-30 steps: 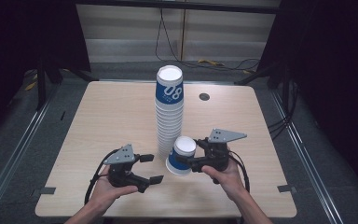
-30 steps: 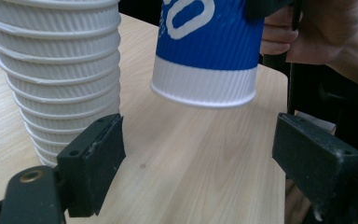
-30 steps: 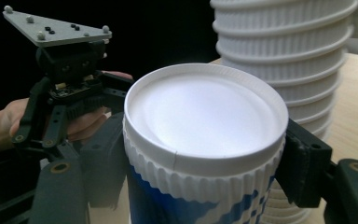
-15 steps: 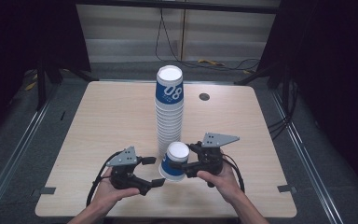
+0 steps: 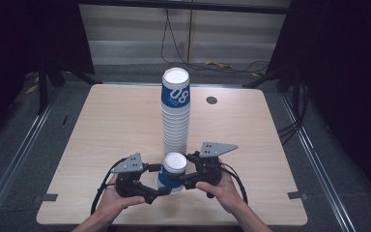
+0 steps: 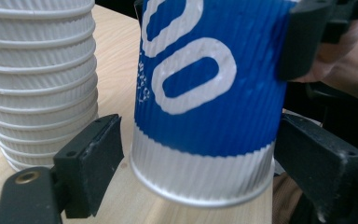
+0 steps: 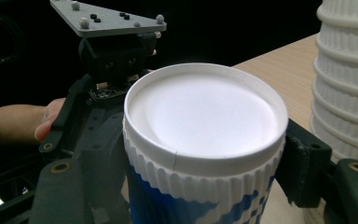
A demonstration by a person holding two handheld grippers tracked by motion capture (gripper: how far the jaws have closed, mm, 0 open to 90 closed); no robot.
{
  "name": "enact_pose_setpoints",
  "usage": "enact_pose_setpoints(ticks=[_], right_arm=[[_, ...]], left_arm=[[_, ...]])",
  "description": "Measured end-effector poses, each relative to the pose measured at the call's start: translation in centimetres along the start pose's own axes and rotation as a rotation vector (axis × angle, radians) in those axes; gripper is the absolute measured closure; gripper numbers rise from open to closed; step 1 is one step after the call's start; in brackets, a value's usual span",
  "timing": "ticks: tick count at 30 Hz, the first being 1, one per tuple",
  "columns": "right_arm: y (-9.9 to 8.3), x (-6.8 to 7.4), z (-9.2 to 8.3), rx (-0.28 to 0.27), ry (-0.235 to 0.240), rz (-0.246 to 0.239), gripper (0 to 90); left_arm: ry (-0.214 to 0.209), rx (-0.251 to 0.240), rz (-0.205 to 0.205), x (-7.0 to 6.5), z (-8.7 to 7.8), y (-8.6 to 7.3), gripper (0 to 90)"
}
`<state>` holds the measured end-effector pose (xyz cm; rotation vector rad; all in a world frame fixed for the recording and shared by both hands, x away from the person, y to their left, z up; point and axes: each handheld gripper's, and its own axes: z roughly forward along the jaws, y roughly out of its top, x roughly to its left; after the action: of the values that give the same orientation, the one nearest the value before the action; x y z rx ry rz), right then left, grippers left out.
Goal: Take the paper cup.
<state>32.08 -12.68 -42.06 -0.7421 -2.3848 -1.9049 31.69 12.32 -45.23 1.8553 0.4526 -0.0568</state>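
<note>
The upturned paper cup [image 5: 173, 170], just in front of the tall stack [image 5: 175, 121], is pinched near its top by the right gripper [image 5: 178, 178], flanked low by the left gripper's [image 5: 162, 180] spread jaws, and judged light and crushable.

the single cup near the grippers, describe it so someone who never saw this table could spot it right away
On the wooden table, find the tall stack of cups near the middle. Just in front of it, at the near edge, the single cup sits between the left gripper and right gripper. Unlike the stack, it stands alone, upside down.
</note>
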Motion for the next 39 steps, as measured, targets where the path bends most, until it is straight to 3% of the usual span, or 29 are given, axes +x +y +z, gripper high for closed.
enact_pose_setpoints(ticks=[7,13,17,21,27,32,35,39], right_arm=[[-0.31,0.08,0.42,-0.011,0.009,-0.003,28.4],[-0.27,0.37,0.58,-0.034,0.018,-0.005,28.4],[-0.36,0.37,0.70,-0.040,0.028,0.005,28.4],[-0.26,0.46,0.80,-0.030,0.016,-0.011,28.3],[-0.11,0.49,0.75,-0.011,0.009,-0.011,27.6],[-0.02,0.49,0.63,-0.005,0.017,0.001,26.5],[0.08,0.65,0.50,0.000,0.003,-0.006,19.1],[0.09,0.57,0.41,0.014,0.005,-0.001,18.2]], left_arm=[[0.000,0.013,-0.005,-0.03,0.44,-0.35,13.9],[-0.010,0.004,-0.025,0.06,0.66,-0.46,11.4],[-0.016,-0.011,-0.017,0.02,0.72,-0.48,10.5],[-0.020,-0.033,-0.025,0.00,0.93,-0.54,15.1],[-0.018,-0.018,0.010,-0.05,0.71,-0.37,18.7],[-0.020,-0.016,0.017,-0.13,0.56,-0.25,19.3],[-0.018,-0.013,0.011,0.06,0.33,-0.18,19.6],[-0.018,-0.011,0.003,0.23,0.22,-0.24,19.6]])
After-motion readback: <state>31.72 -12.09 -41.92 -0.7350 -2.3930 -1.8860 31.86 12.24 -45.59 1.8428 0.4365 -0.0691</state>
